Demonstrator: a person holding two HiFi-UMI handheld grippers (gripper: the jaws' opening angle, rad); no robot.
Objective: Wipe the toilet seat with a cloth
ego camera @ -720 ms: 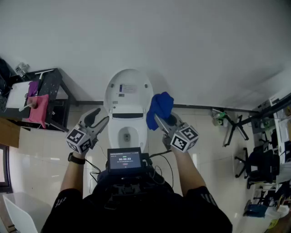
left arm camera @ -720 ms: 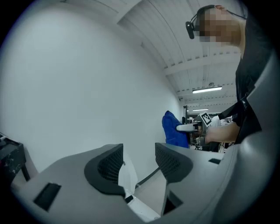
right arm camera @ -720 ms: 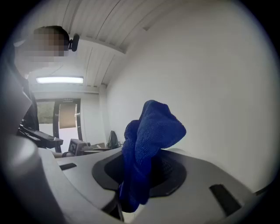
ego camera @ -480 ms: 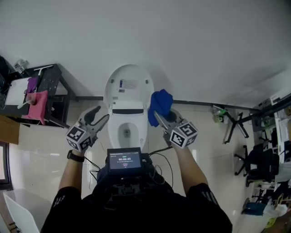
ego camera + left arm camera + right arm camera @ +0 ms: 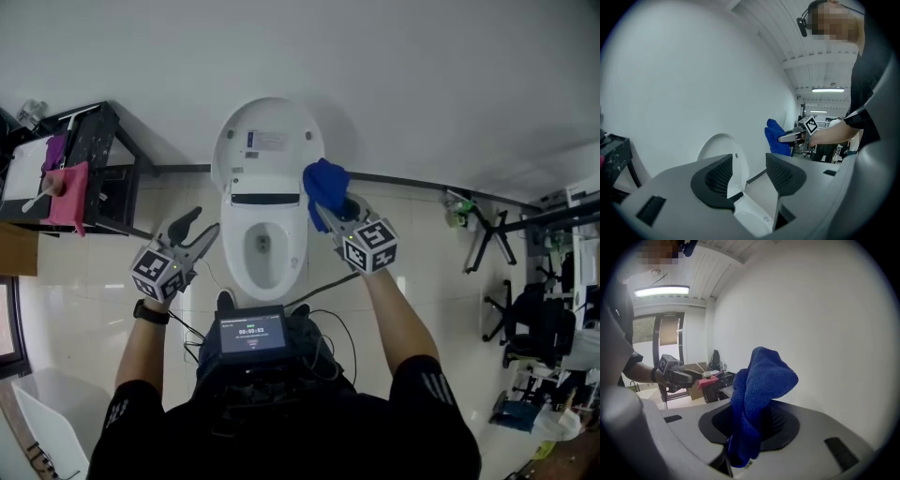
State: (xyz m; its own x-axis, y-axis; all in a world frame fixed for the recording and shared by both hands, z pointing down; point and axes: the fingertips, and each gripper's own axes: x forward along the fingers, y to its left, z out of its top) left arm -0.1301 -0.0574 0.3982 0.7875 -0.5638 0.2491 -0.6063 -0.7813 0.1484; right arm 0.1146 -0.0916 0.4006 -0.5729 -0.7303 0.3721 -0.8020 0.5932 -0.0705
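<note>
The white toilet (image 5: 265,246) stands against the wall with its lid (image 5: 267,141) raised; the seat rim (image 5: 234,253) lies around the bowl. My right gripper (image 5: 330,211) is shut on a blue cloth (image 5: 325,185), held in the air over the toilet's right rear edge. In the right gripper view the blue cloth (image 5: 757,394) bunches up between the jaws of my right gripper (image 5: 750,427). My left gripper (image 5: 192,230) hovers left of the seat, open and empty. In the left gripper view my left gripper (image 5: 747,173) points toward the lid (image 5: 719,145), with the blue cloth (image 5: 777,137) beyond it.
A black rack (image 5: 98,164) with a pink cloth (image 5: 67,192) stands left of the toilet. Office chairs (image 5: 534,328) and stands crowd the right side. A screen (image 5: 251,336) hangs at the person's chest. A white bin (image 5: 37,422) sits at lower left.
The head view has shifted, so the toilet sits higher in frame. The right gripper keeps the cloth by the toilet's right rear. The left gripper has dropped back slightly from the toilet.
</note>
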